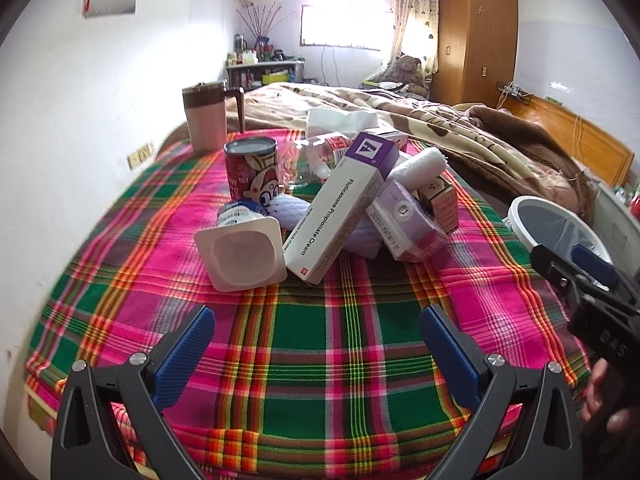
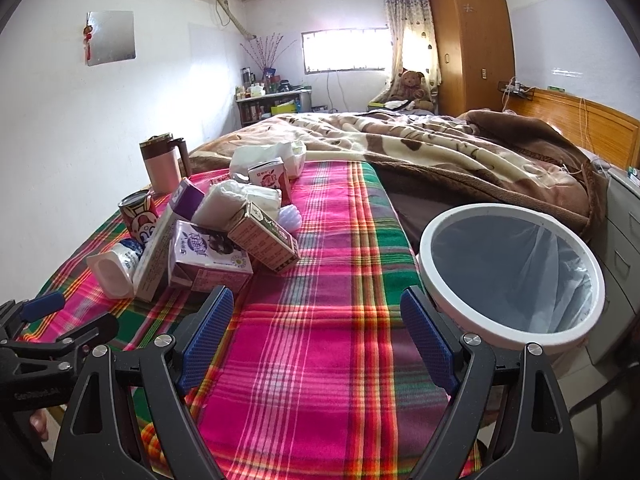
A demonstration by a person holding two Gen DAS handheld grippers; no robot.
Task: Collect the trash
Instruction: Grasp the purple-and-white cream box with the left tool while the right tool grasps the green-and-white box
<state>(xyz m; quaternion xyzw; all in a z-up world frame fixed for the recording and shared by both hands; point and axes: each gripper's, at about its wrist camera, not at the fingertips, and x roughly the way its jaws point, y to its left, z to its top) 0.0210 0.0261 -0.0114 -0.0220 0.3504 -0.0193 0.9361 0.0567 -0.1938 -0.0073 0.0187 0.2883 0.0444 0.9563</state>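
A pile of trash lies on the plaid cloth: a white yogurt cup on its side, a white and purple cream box, a purple milk carton, a red can and tissue. The pile also shows in the right wrist view, with the milk carton and a green-brown carton. A white bin with a clear liner stands at the bed's right. My left gripper is open and empty, short of the yogurt cup. My right gripper is open and empty between pile and bin.
A pink mug with a brown lid stands at the cloth's far left corner. A brown blanket covers the bed behind. A wooden wardrobe and headboard stand at the right. The wall runs along the left.
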